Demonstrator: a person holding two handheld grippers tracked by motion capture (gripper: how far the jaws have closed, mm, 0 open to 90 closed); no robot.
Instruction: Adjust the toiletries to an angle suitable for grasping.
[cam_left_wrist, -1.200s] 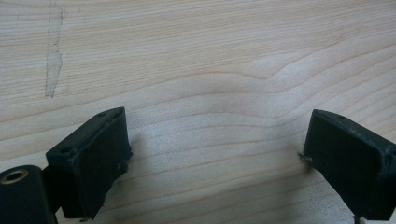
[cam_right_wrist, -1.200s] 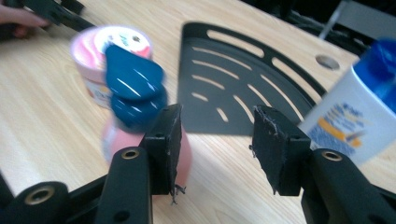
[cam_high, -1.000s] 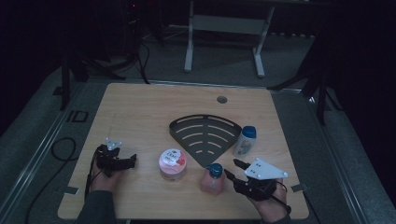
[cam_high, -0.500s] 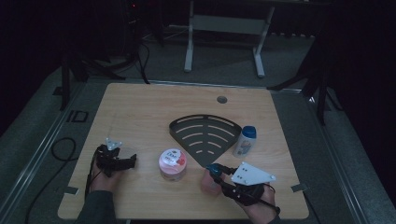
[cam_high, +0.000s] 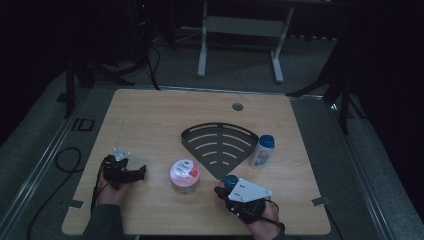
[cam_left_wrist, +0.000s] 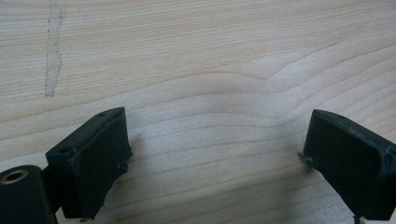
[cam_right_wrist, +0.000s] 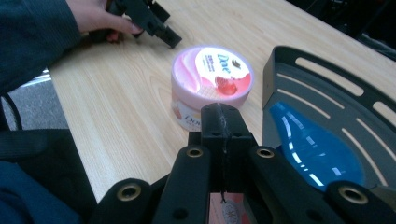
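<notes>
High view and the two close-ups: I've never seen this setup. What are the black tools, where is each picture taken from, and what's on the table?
A person holds a two-jaw gripper in each hand. The high view looks down on the wooden table; each close-up comes from a camera riding on one gripper. On the table: a dark slotted tray, a pink Dove jar, a white bottle and a blue-capped bottle. The left gripper is open and empty. The right gripper has just been closing; its jaws meet beside the blue cap, nothing between them.

Overhead table (cam_high: 150, 120) view — two close gripper-cams
</notes>
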